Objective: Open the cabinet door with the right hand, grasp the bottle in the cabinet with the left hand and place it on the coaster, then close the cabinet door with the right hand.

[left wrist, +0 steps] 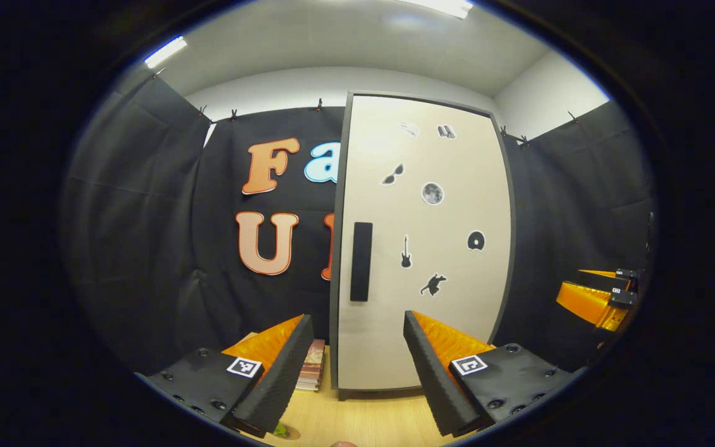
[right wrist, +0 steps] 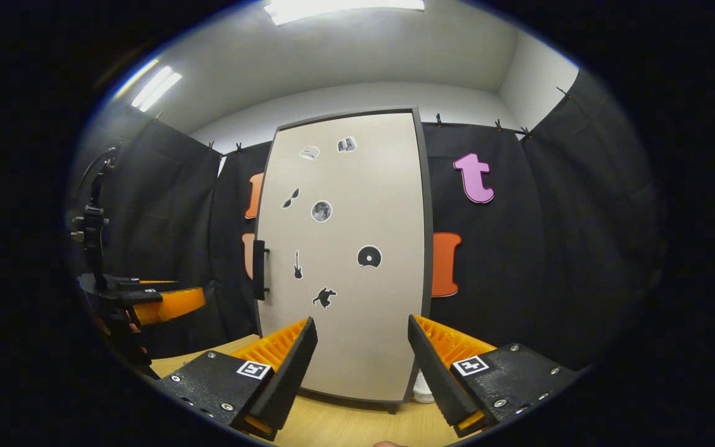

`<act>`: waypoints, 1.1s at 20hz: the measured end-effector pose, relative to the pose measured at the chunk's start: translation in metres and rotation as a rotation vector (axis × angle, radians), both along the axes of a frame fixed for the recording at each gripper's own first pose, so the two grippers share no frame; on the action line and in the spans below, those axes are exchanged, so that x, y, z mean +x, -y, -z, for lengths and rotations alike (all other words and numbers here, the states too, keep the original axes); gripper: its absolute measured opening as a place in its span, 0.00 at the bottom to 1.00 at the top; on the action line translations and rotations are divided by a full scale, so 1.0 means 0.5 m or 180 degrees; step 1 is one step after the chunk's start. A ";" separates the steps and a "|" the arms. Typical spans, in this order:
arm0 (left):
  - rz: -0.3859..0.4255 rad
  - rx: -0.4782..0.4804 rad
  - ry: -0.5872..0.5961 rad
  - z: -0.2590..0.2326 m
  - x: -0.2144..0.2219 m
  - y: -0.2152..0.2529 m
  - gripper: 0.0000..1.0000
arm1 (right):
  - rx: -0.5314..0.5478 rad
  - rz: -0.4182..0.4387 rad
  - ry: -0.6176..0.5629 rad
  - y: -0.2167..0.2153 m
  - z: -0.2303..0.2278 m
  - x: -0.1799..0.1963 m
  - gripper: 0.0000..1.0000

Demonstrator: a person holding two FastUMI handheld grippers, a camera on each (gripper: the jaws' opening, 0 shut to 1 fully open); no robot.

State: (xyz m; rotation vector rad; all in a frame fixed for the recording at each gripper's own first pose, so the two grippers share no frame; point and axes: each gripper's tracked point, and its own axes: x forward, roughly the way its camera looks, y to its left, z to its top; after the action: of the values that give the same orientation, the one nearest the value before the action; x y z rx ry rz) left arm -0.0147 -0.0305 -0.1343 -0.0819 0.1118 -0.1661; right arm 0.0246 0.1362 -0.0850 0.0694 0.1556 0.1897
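Both grippers face the closed cabinet door (left wrist: 422, 248), fingers spread apart and holding nothing. The left gripper (left wrist: 357, 379) points near the door's handle (left wrist: 361, 261); the right gripper (right wrist: 360, 372) faces the door's middle.

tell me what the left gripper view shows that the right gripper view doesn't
Left gripper view: a stack of books beside the lower left corner of the cabinet door, and the right gripper off at the right edge.
Right gripper view: a small white object by the door's lower right corner, a dark stand at the left, and the left gripper beside it.
Shared: the closed door with its dark handle and stickers, the wooden table, and open jaws at the bottom.
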 end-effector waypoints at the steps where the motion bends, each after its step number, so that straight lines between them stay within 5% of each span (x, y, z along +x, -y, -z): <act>1: -0.0001 0.0027 -0.0024 0.006 -0.017 0.007 0.94 | 0.0015 -0.0005 -0.0001 0.004 0.000 -0.003 0.91; 22: -0.0001 0.0004 0.0536 -0.173 0.023 -0.055 0.94 | -0.0037 0.0186 0.0178 0.008 -0.073 0.015 0.91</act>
State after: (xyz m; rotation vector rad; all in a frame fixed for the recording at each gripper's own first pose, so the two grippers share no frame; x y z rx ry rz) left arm -0.0033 -0.0031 -0.0477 -0.0663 -0.0561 -0.1719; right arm 0.0323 0.1323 -0.0484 0.0568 0.0988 0.1323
